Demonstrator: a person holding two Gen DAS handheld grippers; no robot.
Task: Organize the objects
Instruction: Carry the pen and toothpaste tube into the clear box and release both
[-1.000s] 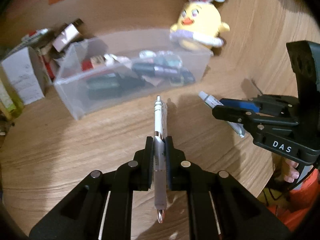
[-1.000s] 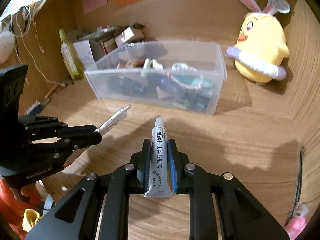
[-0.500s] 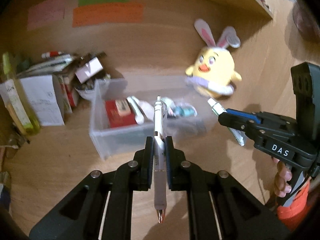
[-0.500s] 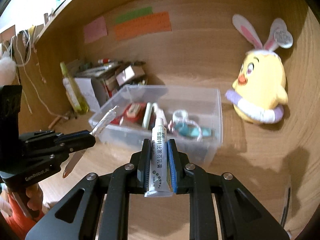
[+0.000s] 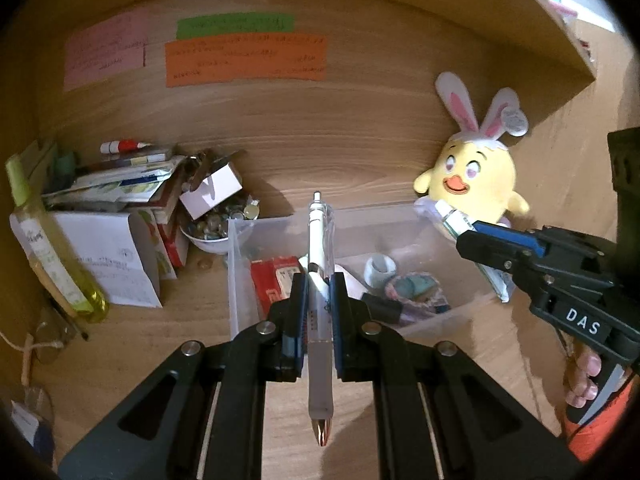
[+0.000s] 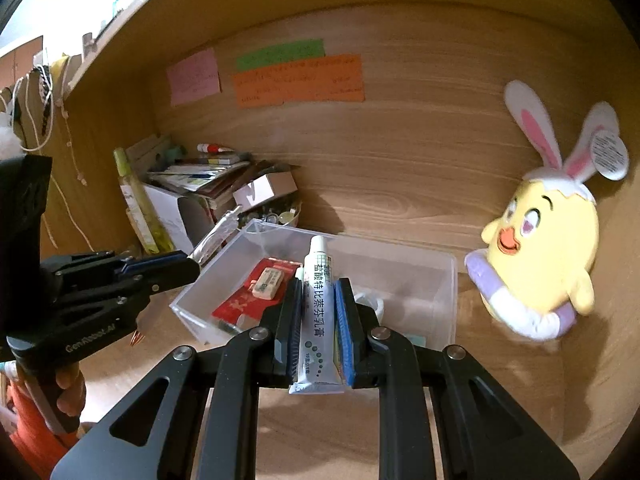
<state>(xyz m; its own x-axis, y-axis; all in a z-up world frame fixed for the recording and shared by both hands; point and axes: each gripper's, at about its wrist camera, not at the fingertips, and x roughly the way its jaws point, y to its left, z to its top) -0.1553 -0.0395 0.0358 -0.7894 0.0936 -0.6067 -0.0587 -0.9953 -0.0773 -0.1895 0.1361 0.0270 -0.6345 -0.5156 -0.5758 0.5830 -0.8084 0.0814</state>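
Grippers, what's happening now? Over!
Left gripper shut on pen. Right gripper shut on ointment tube. Both above clear bin. Nothing blocking.

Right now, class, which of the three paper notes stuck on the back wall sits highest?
The green note: a thin strip directly above the wider orange note. The pink note, off to their left, starts a little lower.

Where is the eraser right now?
In the right wrist view, the eraser lies inside the clear box, near its left end, on top of a red packet.
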